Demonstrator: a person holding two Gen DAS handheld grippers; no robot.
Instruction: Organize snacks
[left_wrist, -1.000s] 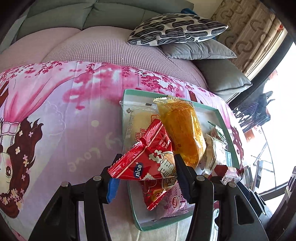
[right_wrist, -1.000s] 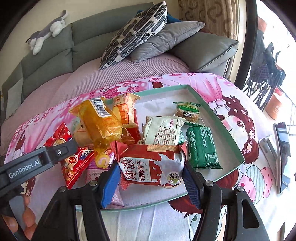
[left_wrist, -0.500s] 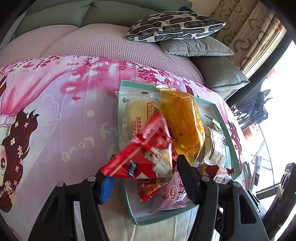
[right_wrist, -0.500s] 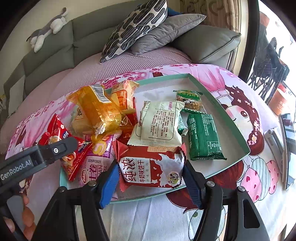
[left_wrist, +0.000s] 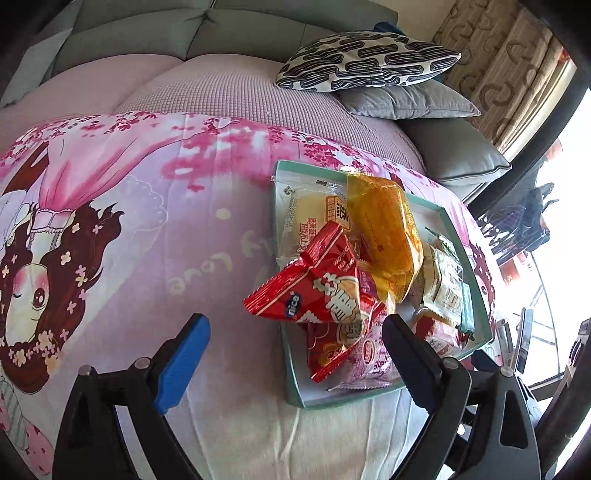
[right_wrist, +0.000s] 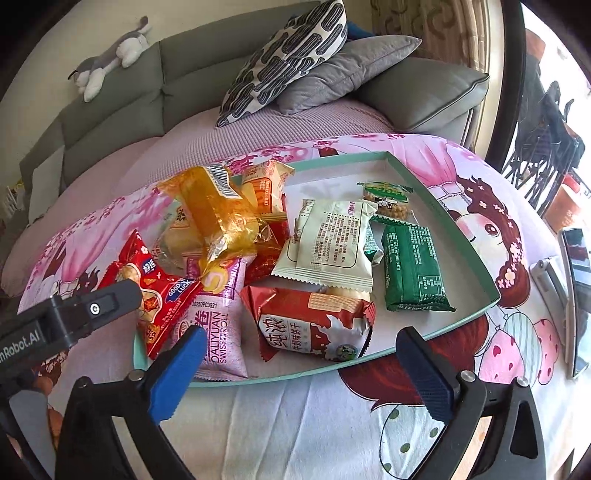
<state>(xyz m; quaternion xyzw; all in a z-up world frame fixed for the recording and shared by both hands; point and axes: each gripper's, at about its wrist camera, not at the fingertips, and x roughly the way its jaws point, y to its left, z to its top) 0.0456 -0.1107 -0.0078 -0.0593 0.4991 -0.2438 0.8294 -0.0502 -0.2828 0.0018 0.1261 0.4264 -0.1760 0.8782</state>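
A moment ago both grippers were squeezing snack bags. Now both have let go. The left gripper has its fingers wide apart with nothing between them, and the shiny red crinkly snack bag it was holding now rests on the pile, hanging a little over the left rim of the shallow mint-green cardboard tray. The right gripper also has its fingers wide apart, and the red and white puffy biscuit bag it held now lies flat in the tray, just ahead of the fingers at 12 o'clock.

So two more snacks look to be put away. I think most of the job is done, because I see no snacks lying loose on the cloth.

The snacks all sit in the tray, which lies on a soft pink cartoon blanket. On the tray's left side is a heap: a see-through orange crinkly wrapper on top, a pale pink Swiss roll packet under it, and the red bag at 9 o'clock. On the right side things lie flat and neat: a cream paper-look packet, a dark green brick-shaped packet at 3 o'clock of it, and a small clear packet of brown bits with a green top at the far end.

The bags are thin, slippery and full of air, so the heap could slide.
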